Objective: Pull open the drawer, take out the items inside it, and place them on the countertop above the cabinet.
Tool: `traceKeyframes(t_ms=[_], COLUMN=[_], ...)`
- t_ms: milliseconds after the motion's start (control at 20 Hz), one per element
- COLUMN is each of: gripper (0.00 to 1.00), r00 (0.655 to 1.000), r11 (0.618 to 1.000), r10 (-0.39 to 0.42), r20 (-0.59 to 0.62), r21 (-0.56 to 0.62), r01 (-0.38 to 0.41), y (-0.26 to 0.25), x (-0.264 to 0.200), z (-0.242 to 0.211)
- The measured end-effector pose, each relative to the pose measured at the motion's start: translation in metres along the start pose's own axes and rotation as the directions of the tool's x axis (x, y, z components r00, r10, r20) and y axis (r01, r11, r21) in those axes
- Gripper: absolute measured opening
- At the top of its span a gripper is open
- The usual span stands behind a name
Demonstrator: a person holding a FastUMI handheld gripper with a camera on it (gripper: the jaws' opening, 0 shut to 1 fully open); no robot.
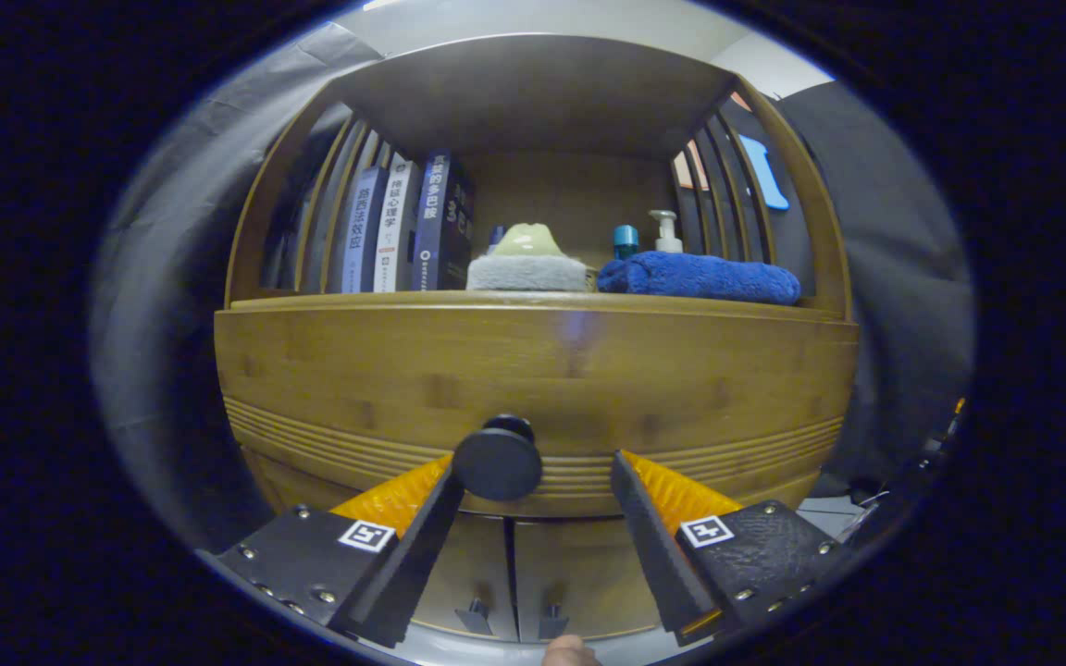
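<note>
The gripper (533,472) points level at the front of a wooden cabinet's drawer (533,388), its two fingers spread wide apart and closed on nothing. The drawer's round dark knob (498,462) sits between the fingers, close against the left fingertip (440,490) and clear of the right one; whether the left finger touches the knob cannot be told. The drawer front looks flush with the cabinet. On the worktop (533,301) above it, inside the open shelf bay, upright books (399,236) stand at the left, a pale rounded object rests on a grey sponge-like block (526,272) in the middle, and a rolled blue towel (700,277) lies at the right, with a pump bottle (665,231) and a teal-capped bottle (625,240) behind it. Below the drawer, two cabinet doors (510,573) meet at a centre seam, each with a small dark handle. A fingertip of the person's hand (570,654) shows just beneath the gripper.
</note>
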State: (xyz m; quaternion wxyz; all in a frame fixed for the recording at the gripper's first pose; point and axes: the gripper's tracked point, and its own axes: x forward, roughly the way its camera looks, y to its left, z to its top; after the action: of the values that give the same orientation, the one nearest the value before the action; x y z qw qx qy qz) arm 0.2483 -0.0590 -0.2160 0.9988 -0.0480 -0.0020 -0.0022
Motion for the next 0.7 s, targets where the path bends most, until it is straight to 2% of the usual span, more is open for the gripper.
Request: traceKeyframes(t_ms=[300,450,650,700], gripper=[0.98,0.96,0.96,0.96], r00=[0.998,0.997,0.998,0.997], r11=[0.993,0.989,0.996,0.995], r10=[0.069,0.078,0.046,0.062], r20=[-0.011,0.031,0.049,0.048], r21=[-0.097,-0.125,-0.078,-0.079], r01=[-0.07,-0.073,-0.042,-0.058], y=[0.022,0.024,0.018,0.022], x=[-0.049,-0.08,-0.122,-0.133], z=[0.021,0.06,0.114,0.128])
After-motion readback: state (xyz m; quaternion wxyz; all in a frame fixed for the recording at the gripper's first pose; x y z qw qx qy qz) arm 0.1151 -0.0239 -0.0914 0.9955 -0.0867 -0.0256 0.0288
